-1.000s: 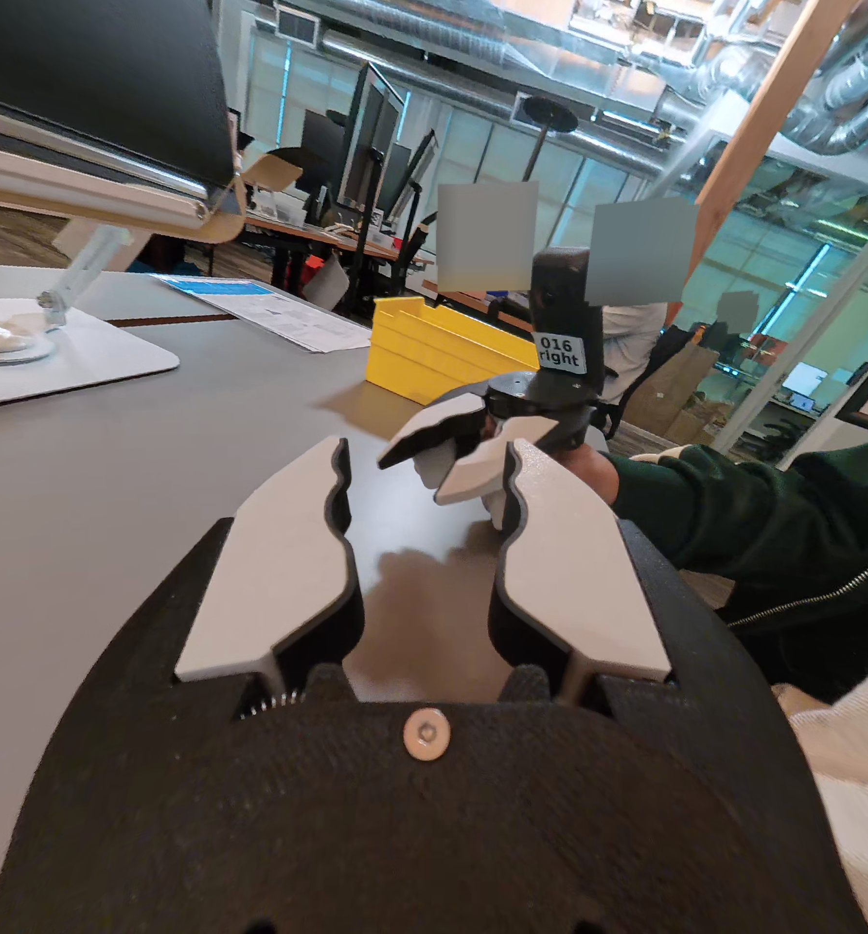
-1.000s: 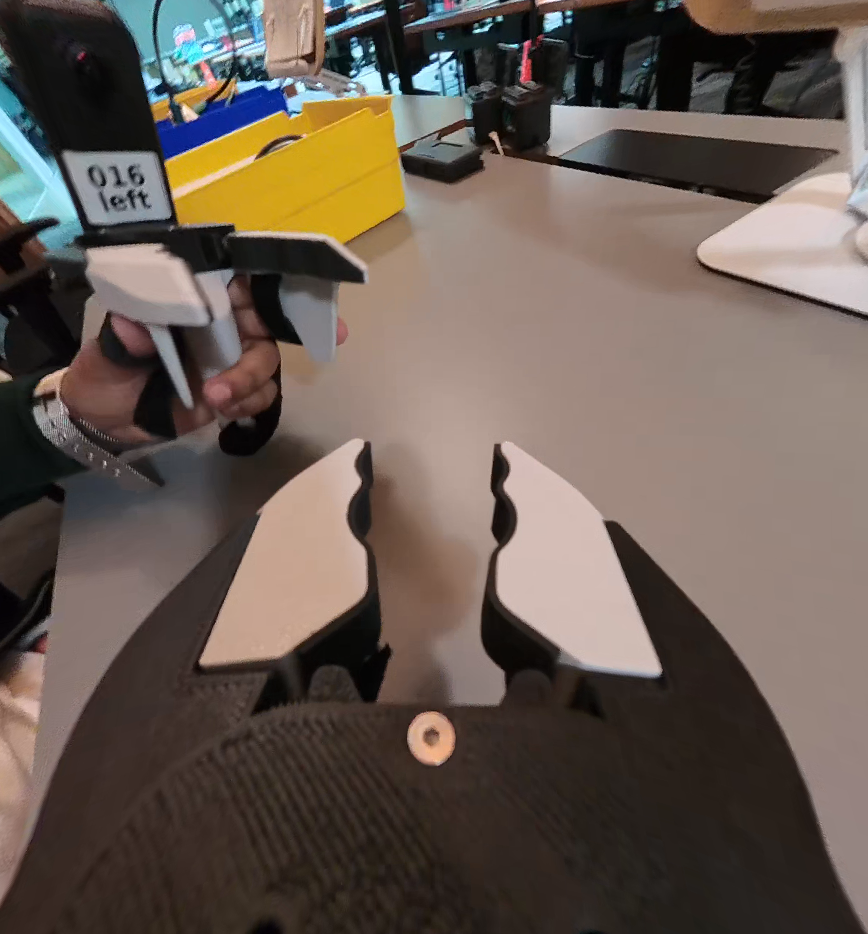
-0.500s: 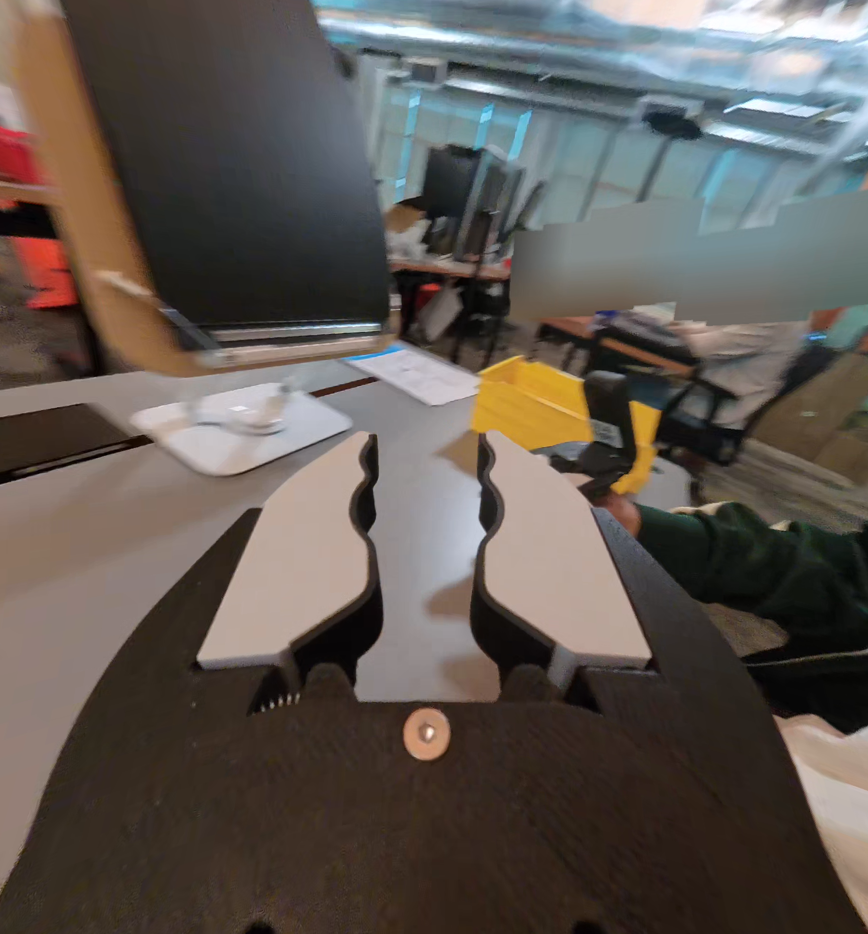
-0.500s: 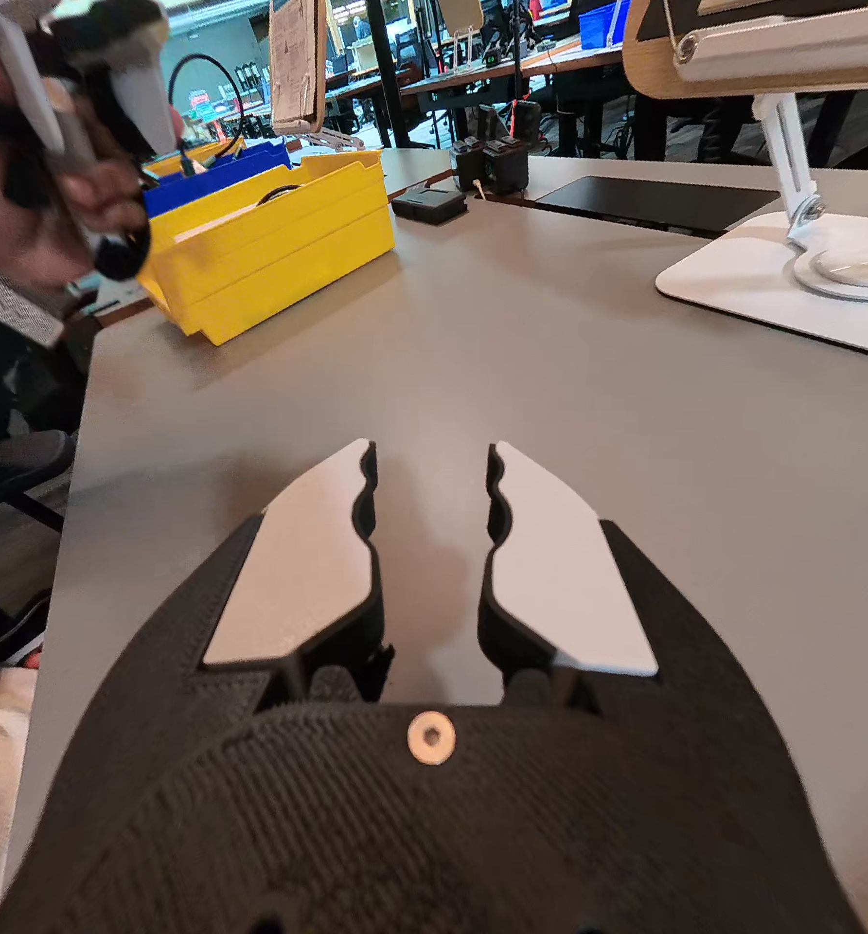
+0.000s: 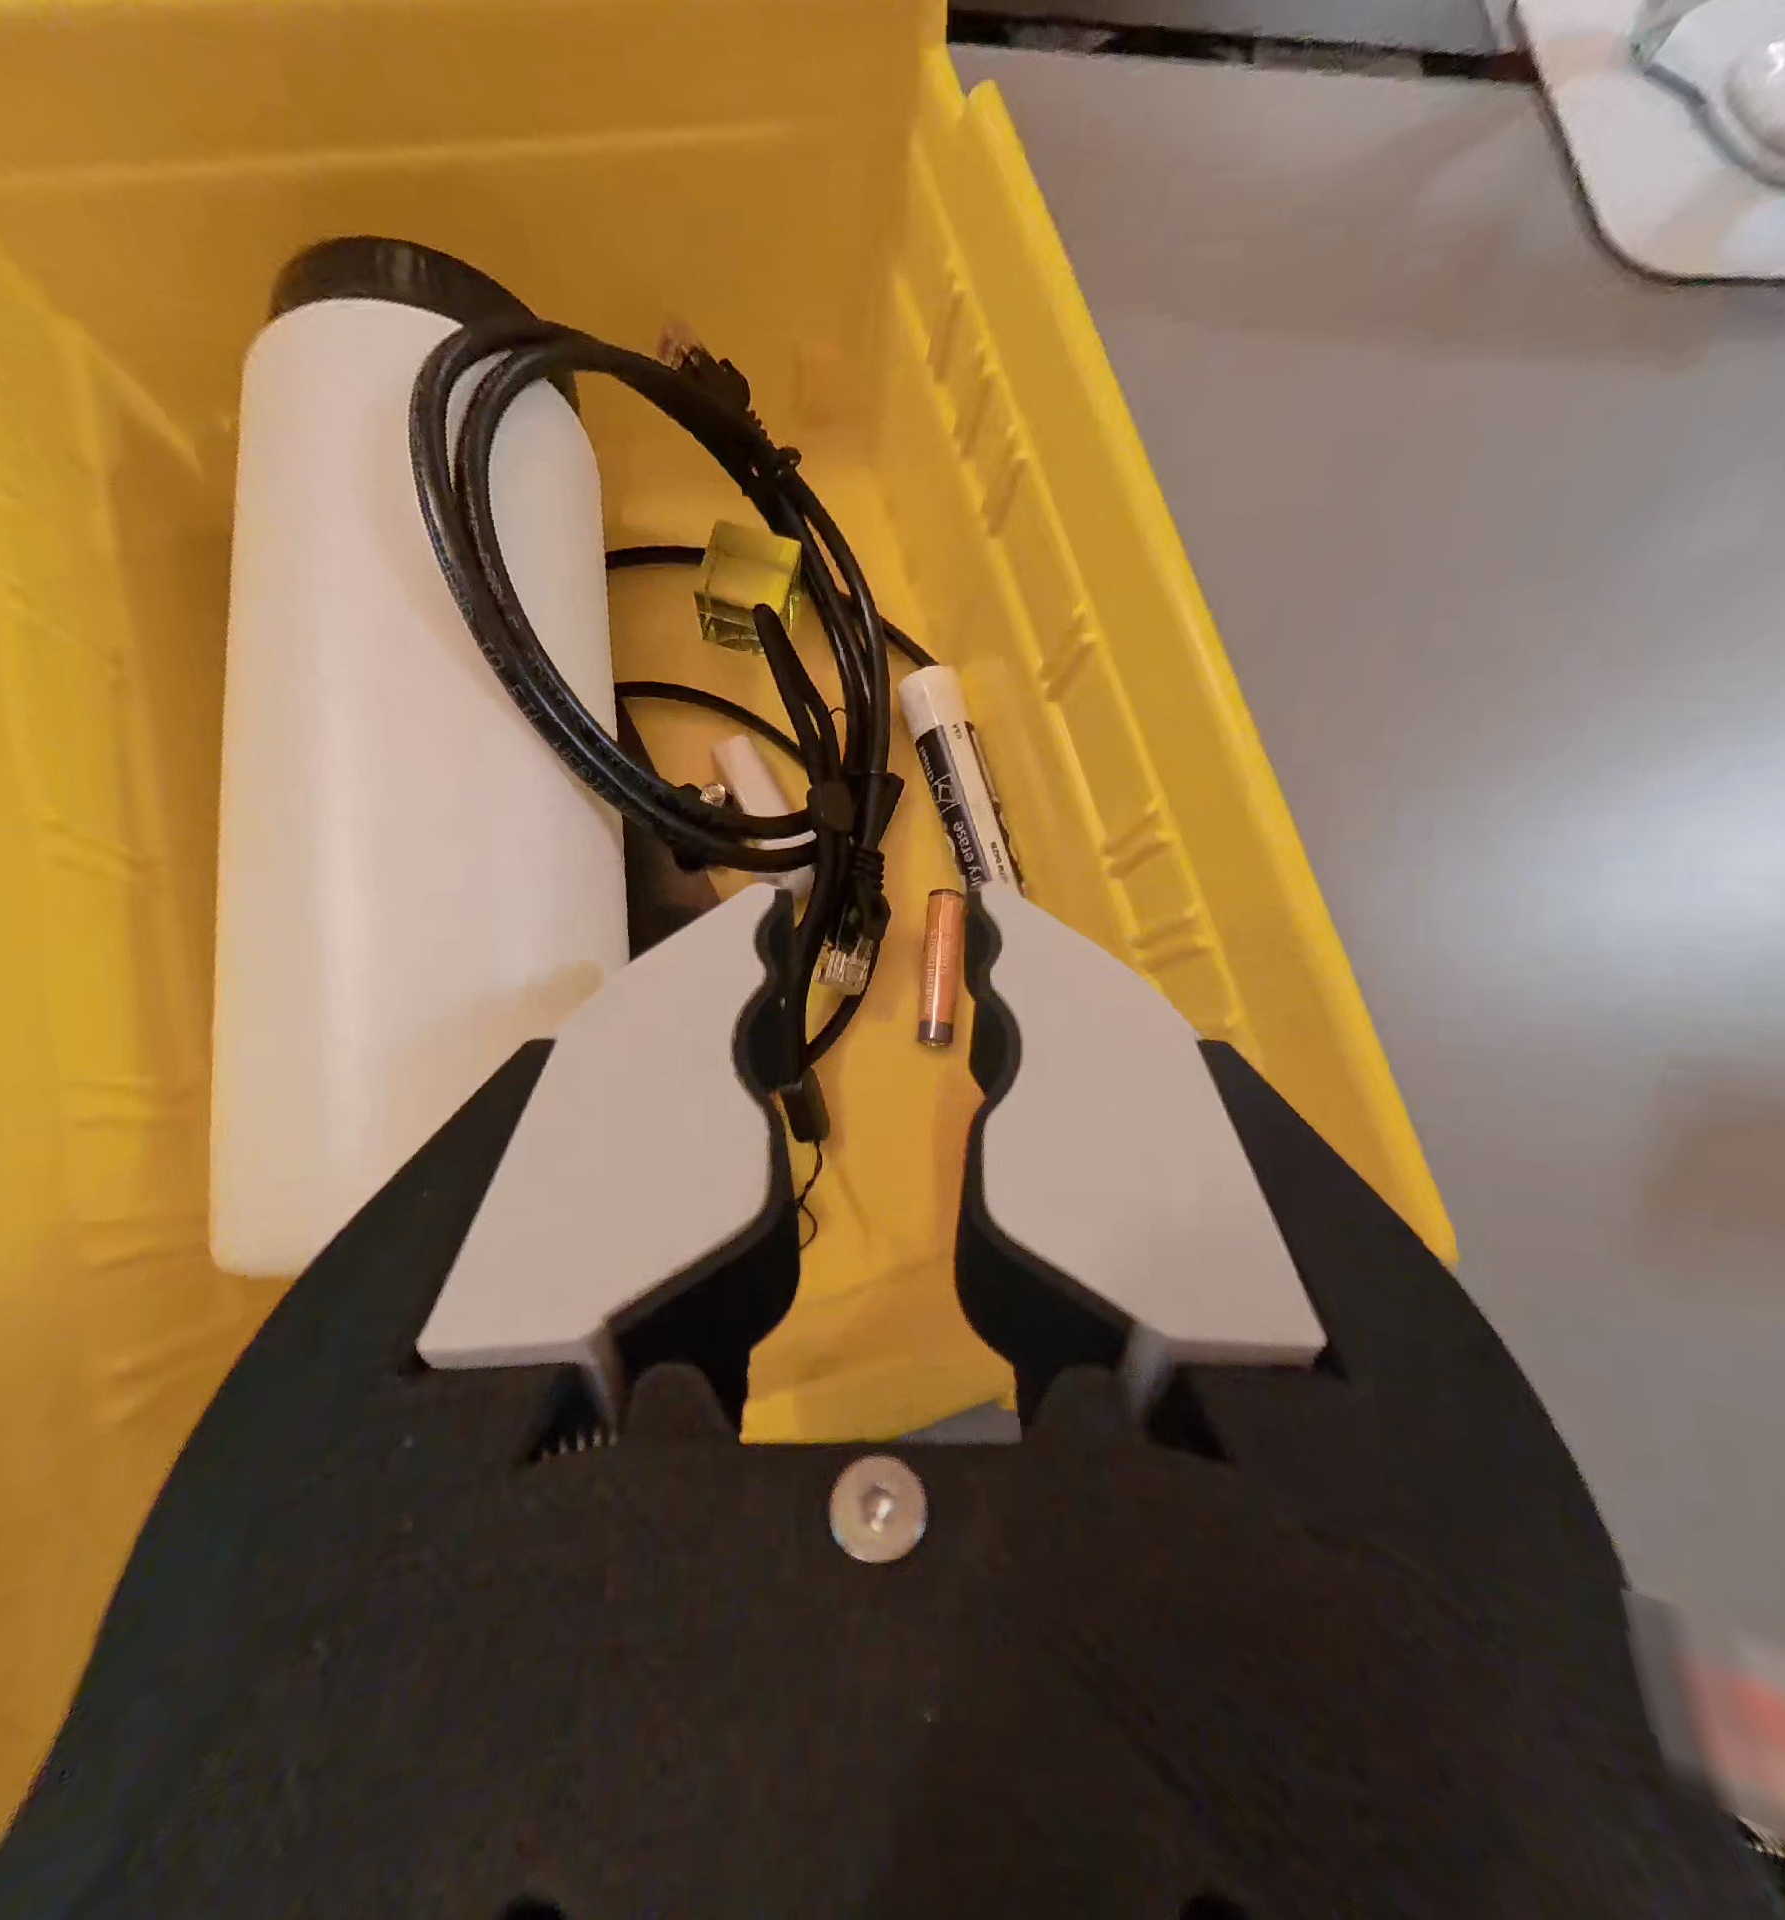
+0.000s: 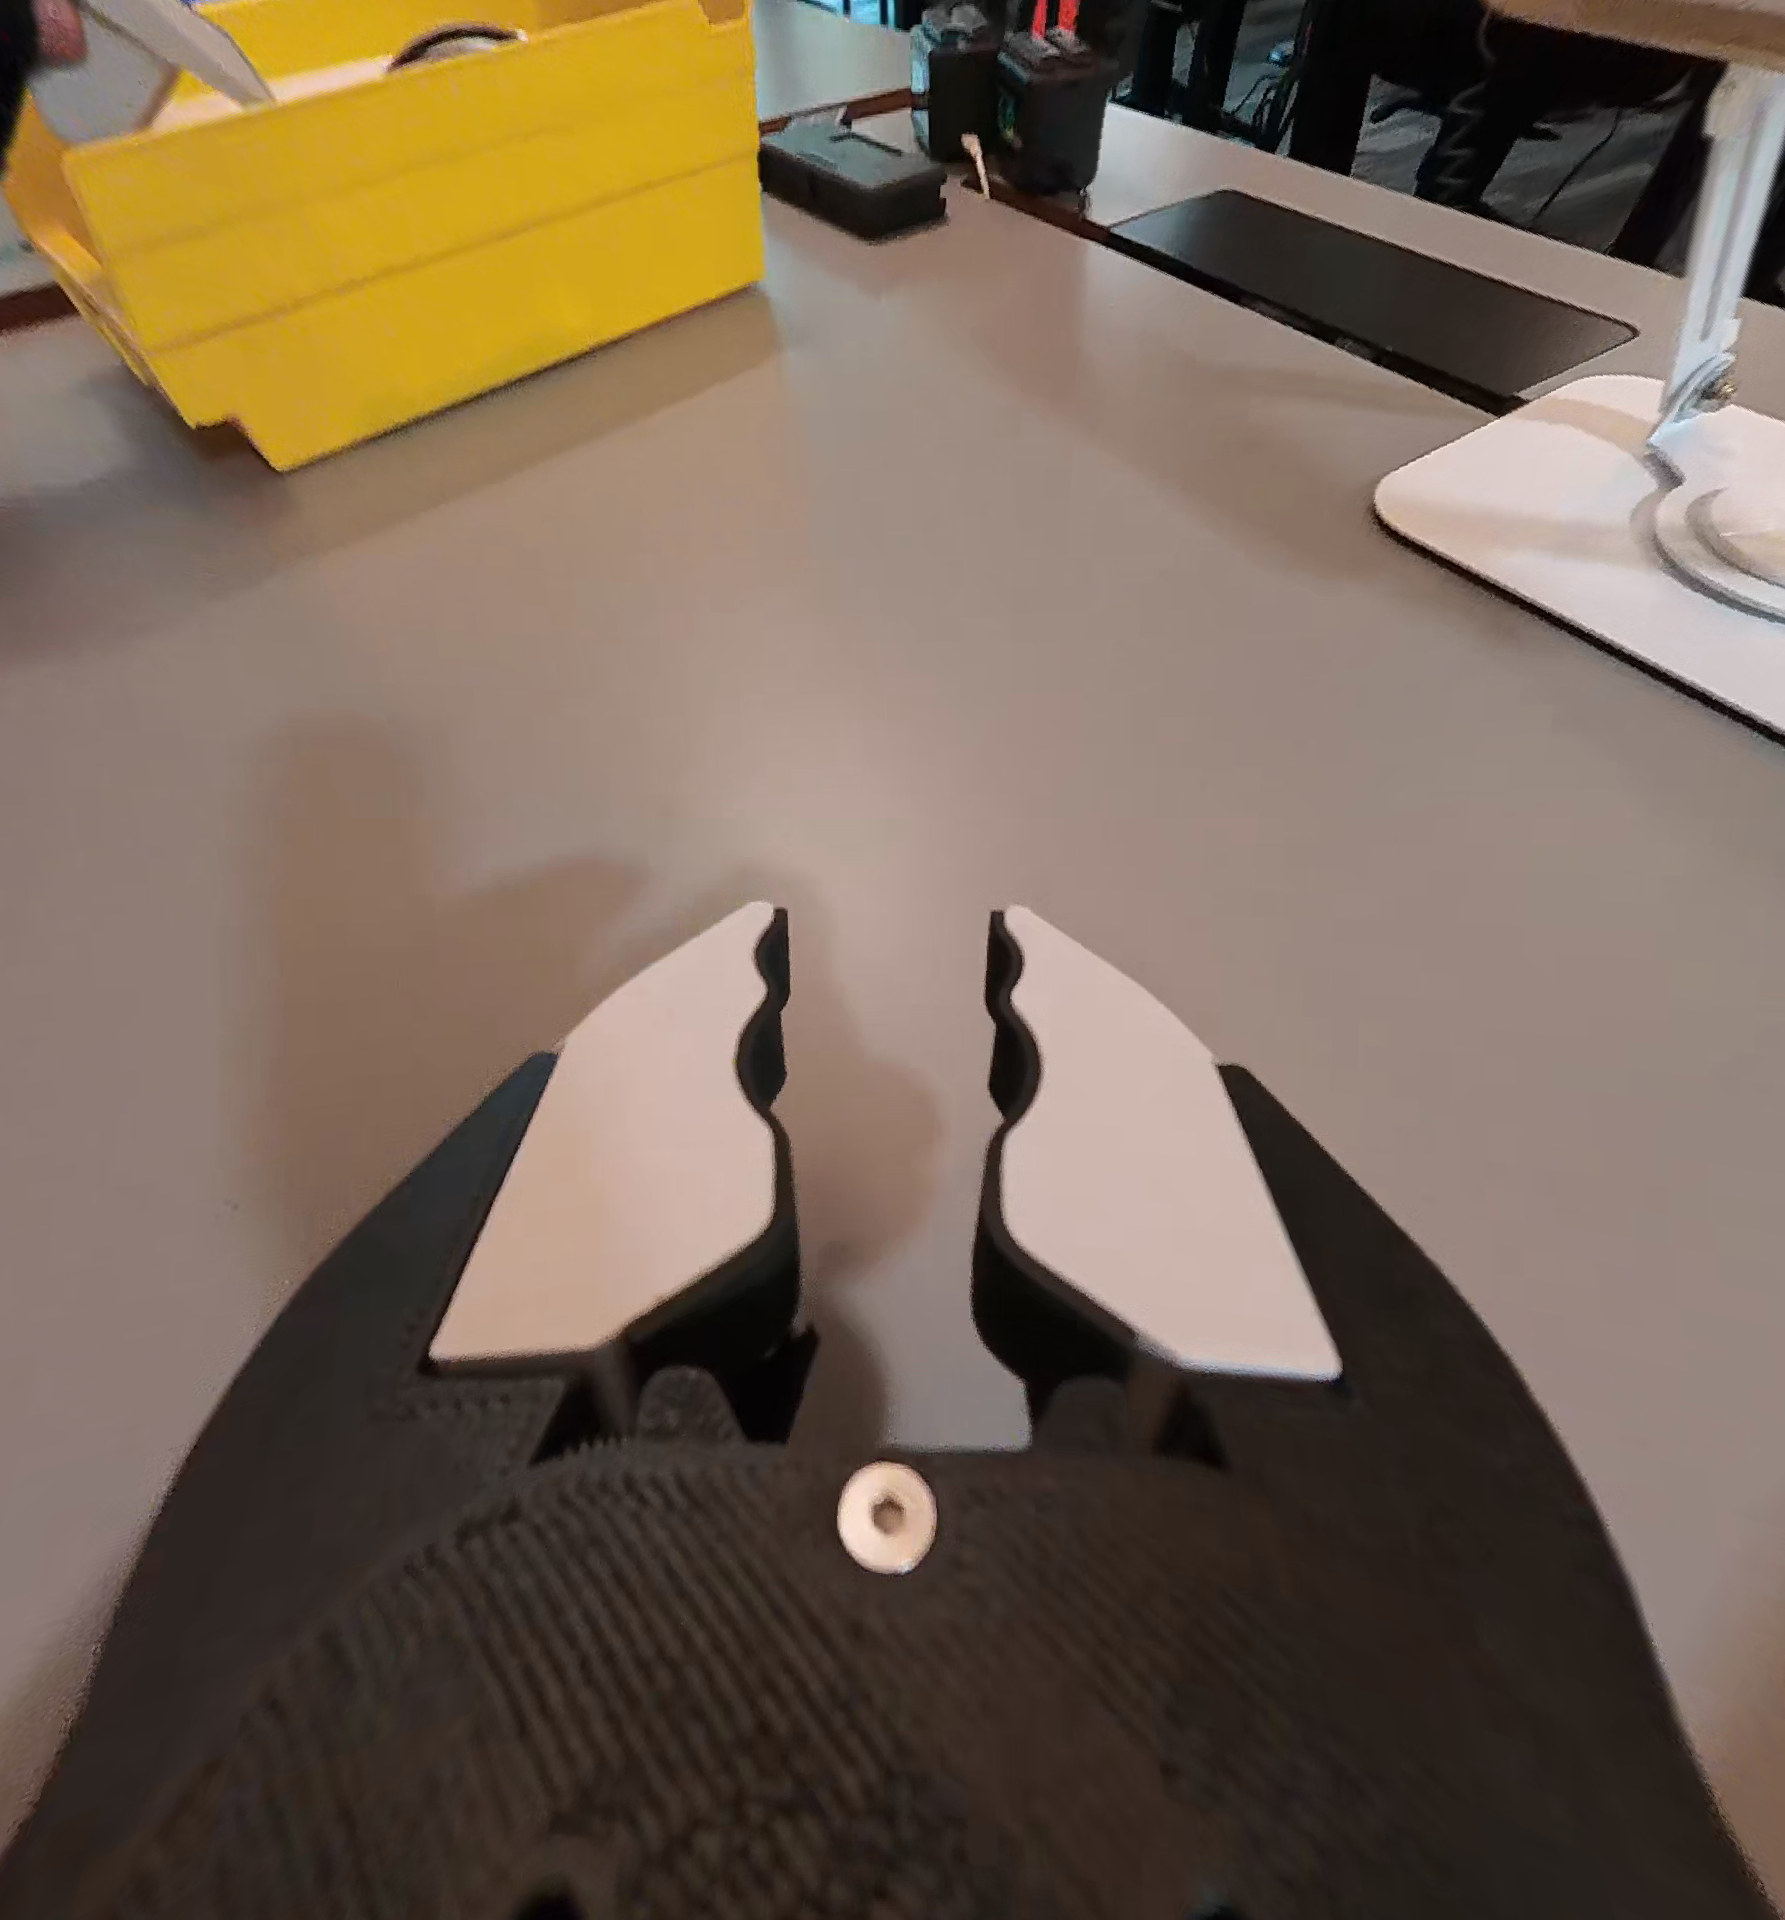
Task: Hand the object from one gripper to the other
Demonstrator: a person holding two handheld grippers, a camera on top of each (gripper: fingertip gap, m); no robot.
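Note:
My left gripper (image 5: 880,914) is open and empty, pointing down into a yellow bin (image 5: 1054,582). Between its fingertips lie a small copper-coloured battery (image 5: 940,968) and the plug end of a coiled black cable (image 5: 659,623). A white bottle with a black cap (image 5: 400,748), a marker pen (image 5: 955,790) and a small clear yellow cube (image 5: 750,600) also lie in the bin. My right gripper (image 6: 888,920) is open and empty, low over the grey table (image 6: 971,623). The bin (image 6: 431,239) shows at far left in the right wrist view, with the left gripper's fingers (image 6: 140,62) above it.
A white monitor stand base (image 6: 1615,540) sits at the right of the table and also shows in the left wrist view (image 5: 1698,135). A black inset panel (image 6: 1366,291), a flat black box (image 6: 852,182) and dark devices (image 6: 1013,94) stand at the back edge. Tip to tip, the grippers are about 45 centimeters apart. My left gripper is the nearer one to the marker pen (image 5: 955,790): about 9 centimeters, against 40 centimeters.
My left gripper has swung from facing the right gripper over the table to pointing down into the yellow bin. My right gripper has stayed open and shifted slightly over the table.

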